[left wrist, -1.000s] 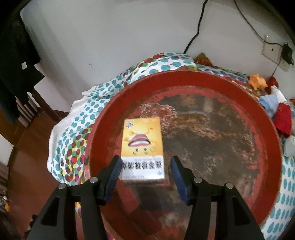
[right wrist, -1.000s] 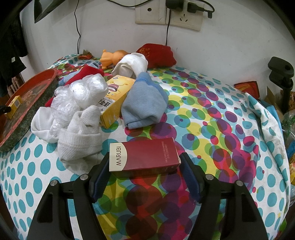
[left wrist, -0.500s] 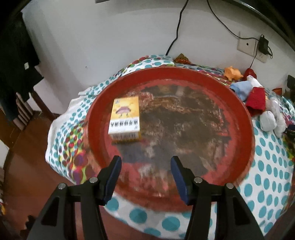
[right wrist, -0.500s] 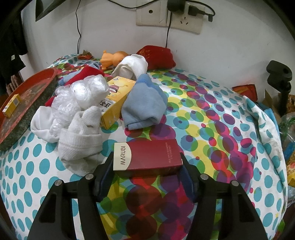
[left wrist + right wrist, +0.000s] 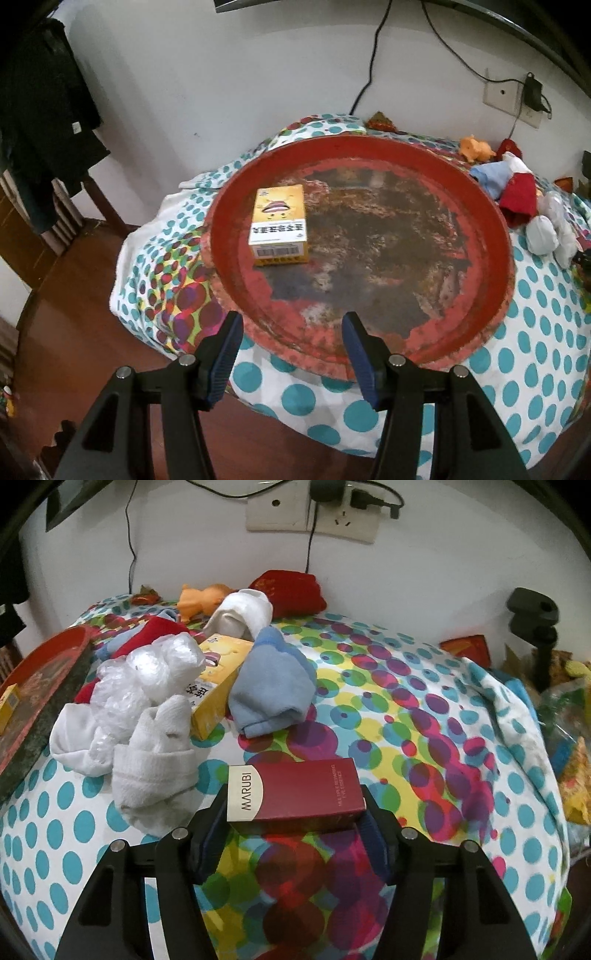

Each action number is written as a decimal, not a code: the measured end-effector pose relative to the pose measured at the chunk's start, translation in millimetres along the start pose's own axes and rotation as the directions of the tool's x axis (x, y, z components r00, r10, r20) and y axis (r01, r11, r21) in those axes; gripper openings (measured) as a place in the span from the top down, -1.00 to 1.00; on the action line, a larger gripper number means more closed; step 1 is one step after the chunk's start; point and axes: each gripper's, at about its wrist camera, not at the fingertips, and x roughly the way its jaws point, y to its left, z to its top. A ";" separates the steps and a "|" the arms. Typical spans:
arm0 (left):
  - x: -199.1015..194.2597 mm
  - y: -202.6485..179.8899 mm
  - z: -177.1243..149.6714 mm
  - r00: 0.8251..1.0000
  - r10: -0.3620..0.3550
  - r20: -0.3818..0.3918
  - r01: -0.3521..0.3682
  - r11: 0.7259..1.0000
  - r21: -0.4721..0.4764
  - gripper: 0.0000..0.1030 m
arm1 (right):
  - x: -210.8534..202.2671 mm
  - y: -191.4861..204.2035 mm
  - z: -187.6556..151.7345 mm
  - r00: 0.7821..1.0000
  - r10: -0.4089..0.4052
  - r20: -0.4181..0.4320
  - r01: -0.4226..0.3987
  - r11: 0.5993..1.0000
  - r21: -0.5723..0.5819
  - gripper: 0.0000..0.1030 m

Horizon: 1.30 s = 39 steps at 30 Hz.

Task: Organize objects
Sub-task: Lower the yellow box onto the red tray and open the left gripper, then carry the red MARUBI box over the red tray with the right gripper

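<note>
In the left wrist view a small yellow box lies flat in the left part of the round red tray. My left gripper hangs open and empty over the tray's near rim, well back from the box. In the right wrist view a maroon MARUBI box lies crosswise on the dotted cloth. My right gripper is shut on it, one pad pressing on each end. The red tray shows at the far left of that view.
A pile lies left of the maroon box: white socks, crumpled plastic wrap, a larger yellow box, a blue sock. An orange toy and a red pouch sit by the wall. A black clamp stands at right.
My left gripper drew back from the yellow box, which stays in the tray. The right gripper's jaws narrowed onto the ends of the maroon box.
</note>
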 end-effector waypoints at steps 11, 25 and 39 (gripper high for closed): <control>-10.9 2.3 0.7 0.998 -0.064 0.008 0.064 0.998 -0.016 -0.11 | -55.6 32.1 -7.0 0.999 0.002 0.054 -0.002 1.000 0.012 -0.17; -14.4 15.8 4.0 0.998 -0.066 0.008 0.067 0.996 -0.062 -0.11 | -81.1 151.9 13.7 0.984 0.168 0.068 -0.155 0.975 -0.160 -0.17; -15.8 62.8 9.1 0.998 0.045 0.044 -0.039 0.990 -0.137 -0.12 | -78.3 246.9 19.4 0.952 0.305 0.024 -0.290 0.924 -0.248 -0.18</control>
